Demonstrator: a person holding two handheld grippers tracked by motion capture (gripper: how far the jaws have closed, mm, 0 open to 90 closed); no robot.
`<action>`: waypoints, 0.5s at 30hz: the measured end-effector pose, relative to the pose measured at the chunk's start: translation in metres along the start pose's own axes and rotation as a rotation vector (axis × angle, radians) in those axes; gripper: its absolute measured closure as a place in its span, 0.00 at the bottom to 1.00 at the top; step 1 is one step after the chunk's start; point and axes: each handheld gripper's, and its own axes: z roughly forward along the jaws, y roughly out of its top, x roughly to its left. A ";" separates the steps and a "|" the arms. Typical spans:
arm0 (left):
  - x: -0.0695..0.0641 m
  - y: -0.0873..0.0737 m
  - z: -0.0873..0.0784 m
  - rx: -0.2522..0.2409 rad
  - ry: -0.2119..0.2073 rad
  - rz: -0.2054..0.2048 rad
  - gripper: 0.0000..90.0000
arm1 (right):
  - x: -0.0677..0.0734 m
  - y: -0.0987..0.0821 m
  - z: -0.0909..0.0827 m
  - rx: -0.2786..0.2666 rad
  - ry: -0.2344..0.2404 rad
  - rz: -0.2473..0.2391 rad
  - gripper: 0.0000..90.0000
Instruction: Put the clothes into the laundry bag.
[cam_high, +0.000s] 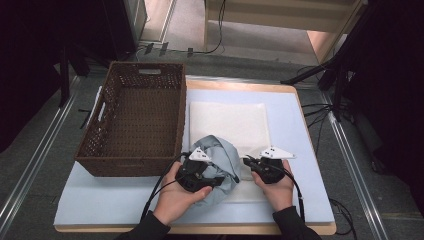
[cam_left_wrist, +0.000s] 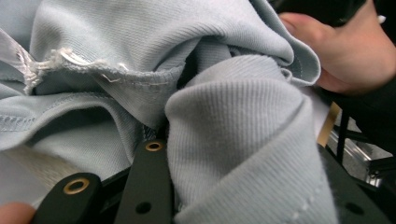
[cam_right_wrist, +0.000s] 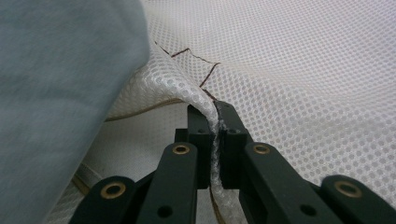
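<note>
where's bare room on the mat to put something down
Bare patches of the pale blue mat: the front left strip between the wicker basket and the near edge, and the right strip beside the white mesh bag. The basket looks empty too. Crowded: front centre, where the light blue garment and both grippers sit.

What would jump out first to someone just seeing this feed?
Most likely the bunched pale blue garment at the near middle of the table, with the left gripper shut on its folds. Right beside it, the right gripper pinches the edge of a white mesh bag that lies flat under the garment. A big brown wicker basket stands at the left.
</note>
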 end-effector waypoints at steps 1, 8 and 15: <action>-0.001 -0.002 0.000 0.001 -0.005 0.000 0.72 | 0.000 0.000 0.000 0.000 -0.001 0.001 0.97; -0.003 -0.023 0.021 0.048 -0.017 0.024 0.62 | 0.000 0.000 0.000 -0.002 0.001 0.003 0.97; -0.010 -0.011 0.005 -0.034 0.046 0.059 0.16 | -0.001 0.001 -0.001 -0.012 0.005 0.009 0.97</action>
